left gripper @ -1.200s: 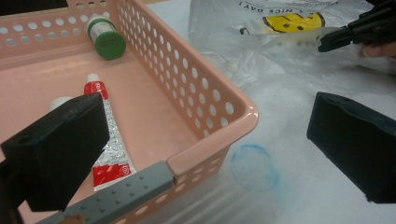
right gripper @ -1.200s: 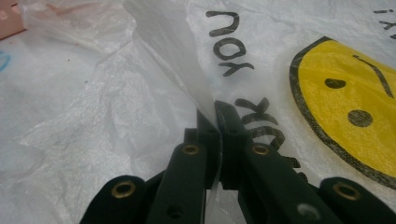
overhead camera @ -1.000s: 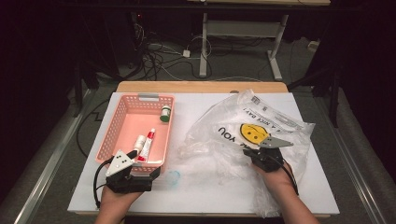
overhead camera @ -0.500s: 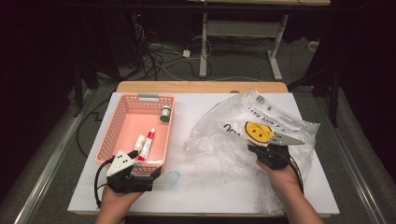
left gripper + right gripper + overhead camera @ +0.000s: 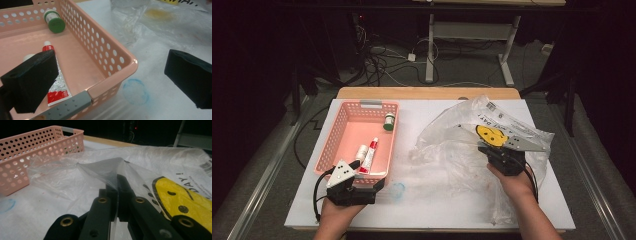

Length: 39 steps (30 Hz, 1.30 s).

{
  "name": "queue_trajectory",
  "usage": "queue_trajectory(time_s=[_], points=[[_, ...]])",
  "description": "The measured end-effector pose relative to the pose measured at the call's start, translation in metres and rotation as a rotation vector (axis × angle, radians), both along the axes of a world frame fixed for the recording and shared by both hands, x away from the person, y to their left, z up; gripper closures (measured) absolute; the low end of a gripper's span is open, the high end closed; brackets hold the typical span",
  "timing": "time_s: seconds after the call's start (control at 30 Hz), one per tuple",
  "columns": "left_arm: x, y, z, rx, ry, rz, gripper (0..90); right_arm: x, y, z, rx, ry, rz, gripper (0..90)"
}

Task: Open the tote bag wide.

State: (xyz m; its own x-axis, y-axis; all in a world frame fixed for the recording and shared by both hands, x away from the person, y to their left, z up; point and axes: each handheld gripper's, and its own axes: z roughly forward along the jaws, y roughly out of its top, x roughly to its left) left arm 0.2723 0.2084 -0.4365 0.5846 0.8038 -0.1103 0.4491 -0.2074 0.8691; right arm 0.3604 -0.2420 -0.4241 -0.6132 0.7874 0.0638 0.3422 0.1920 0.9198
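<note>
Currently the right gripper (image 5: 498, 150) is pinching a fold of the clear plastic bag (image 5: 452, 145) between pressed-together fingers (image 5: 125, 192), right side of the bench (image 5: 437, 200). The left gripper (image 5: 362, 182) is sitting with fingers spread, straddling the near corner of the pink basket (image 5: 130, 62); a tube (image 5: 57, 82) and green-capped bottle (image 5: 55, 21) are lying inside.

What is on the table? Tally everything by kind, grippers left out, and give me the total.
Pink basket: 1
Green-capped bottle: 1
Red-and-white tube: 1
White-capped item beside the tube, kind unclear: 1
Clear plastic bag with a yellow smiley: 1
Total: 5
</note>
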Motion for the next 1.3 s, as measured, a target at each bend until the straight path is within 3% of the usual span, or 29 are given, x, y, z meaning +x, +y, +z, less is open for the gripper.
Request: queue_trajectory(time_s=[0.63,0.7,0.8,1.07,1.3], points=[[0.003,0.003,0.003,-0.015,-0.026,-0.001,0.0,0.009,0.0,0.037,0.006,-0.101,-0.039,90.0],[0.003,0.005,0.003,-0.018,-0.026,0.004,0.0,0.006,-0.001,0.035,0.031,-0.116,-0.038,90.0],[0.002,0.007,0.003,-0.018,-0.026,0.009,0.0,0.008,-0.002,0.03,0.005,-0.107,-0.033,90.0],[0.003,0.013,0.005,-0.036,-0.021,0.037,0.0,0.009,-0.008,0.026,0.034,-0.094,-0.029,90.0],[0.008,0.011,0.007,-0.013,-0.031,0.045,0.0,0.008,-0.006,0.025,0.033,-0.082,-0.009,90.0]])
